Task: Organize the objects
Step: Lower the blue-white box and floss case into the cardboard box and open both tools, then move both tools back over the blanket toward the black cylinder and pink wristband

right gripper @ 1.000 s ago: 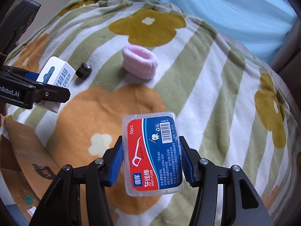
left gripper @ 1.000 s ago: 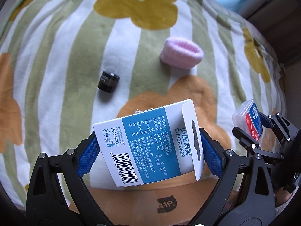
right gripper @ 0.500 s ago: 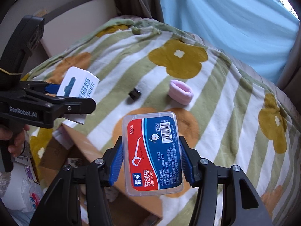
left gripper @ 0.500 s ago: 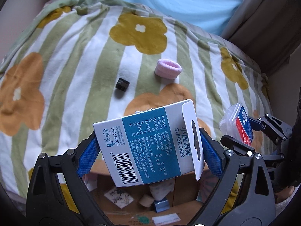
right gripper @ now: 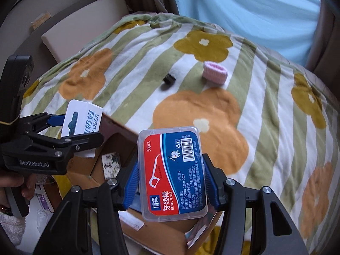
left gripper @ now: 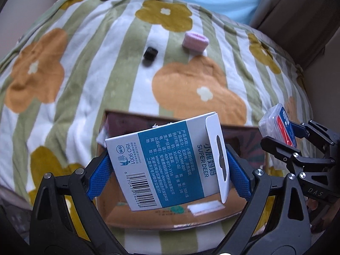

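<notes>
Left wrist view: left hand-held gripper (left gripper: 167,170) pinches white-blue paper box (left gripper: 165,165) between blue pads, lower centre. Open cardboard box (left gripper: 170,218) directly behind it; contents mostly hidden. Right hand-held gripper (left gripper: 282,136) at right edge clamps floss case (left gripper: 278,123). Black cap (left gripper: 150,53) and pink hair tie (left gripper: 195,40) on striped flower blanket (left gripper: 74,68), upper centre.

Right wrist view: right hand-held gripper (right gripper: 171,180) grips floss case (right gripper: 172,174), bottom centre, over cardboard box (right gripper: 161,233) holding small packets. Left hand-held gripper (right gripper: 70,131) at left, with paper box (right gripper: 82,116).
</notes>
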A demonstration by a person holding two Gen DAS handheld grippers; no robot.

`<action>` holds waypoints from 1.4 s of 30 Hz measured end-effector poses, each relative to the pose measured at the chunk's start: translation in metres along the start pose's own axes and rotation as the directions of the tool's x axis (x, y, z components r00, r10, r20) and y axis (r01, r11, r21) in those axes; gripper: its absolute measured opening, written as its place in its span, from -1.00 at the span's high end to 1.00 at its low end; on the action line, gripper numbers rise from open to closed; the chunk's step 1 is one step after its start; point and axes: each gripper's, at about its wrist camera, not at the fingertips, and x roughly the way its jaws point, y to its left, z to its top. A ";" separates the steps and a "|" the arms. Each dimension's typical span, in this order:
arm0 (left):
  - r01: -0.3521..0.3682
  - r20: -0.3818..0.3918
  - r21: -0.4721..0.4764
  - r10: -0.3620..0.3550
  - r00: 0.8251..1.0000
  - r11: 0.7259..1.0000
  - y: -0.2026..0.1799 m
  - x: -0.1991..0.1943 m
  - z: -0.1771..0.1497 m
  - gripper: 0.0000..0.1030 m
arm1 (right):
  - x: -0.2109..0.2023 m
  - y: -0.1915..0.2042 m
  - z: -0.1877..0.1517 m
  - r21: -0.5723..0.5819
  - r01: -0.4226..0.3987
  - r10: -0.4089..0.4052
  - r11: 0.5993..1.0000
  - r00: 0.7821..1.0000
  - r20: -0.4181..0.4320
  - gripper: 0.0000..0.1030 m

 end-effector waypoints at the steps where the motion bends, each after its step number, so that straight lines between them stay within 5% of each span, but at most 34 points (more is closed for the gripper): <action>1: 0.003 -0.006 -0.010 -0.003 1.000 1.000 0.002 0.004 -0.009 -0.84 | 0.003 0.002 -0.008 0.008 0.013 -0.013 1.000 1.000 -0.011 0.02; 11: -0.034 -0.040 -0.034 0.032 0.999 0.999 0.006 0.044 -0.065 -0.84 | 0.036 -0.004 -0.060 0.142 0.037 -0.026 0.989 0.997 -0.079 0.02; 18: -0.067 -0.042 -0.015 0.066 0.997 0.998 0.010 0.053 -0.065 -0.84 | 0.049 -0.012 -0.070 0.192 0.069 -0.053 0.979 0.995 -0.088 0.02; 19: -0.138 -0.047 -0.030 0.137 0.989 0.990 0.008 0.055 -0.063 -0.84 | 0.051 -0.012 -0.070 0.194 0.072 -0.055 0.978 0.994 -0.092 0.02; 30: -0.150 -0.052 0.020 0.151 0.987 0.989 0.000 0.054 -0.050 -0.87 | 0.056 -0.014 -0.064 0.233 0.053 -0.032 0.971 0.995 -0.093 0.01; 34: -0.177 -0.035 0.059 0.179 0.983 0.982 -0.005 0.042 -0.050 -1.00 | 0.050 -0.016 -0.061 0.255 0.055 -0.042 0.965 0.997 -0.058 -0.65; 42: -0.197 0.012 0.064 0.196 0.980 0.978 0.001 0.016 -0.058 -1.00 | 0.035 -0.021 -0.063 0.275 0.075 -0.063 0.959 0.997 -0.055 -0.66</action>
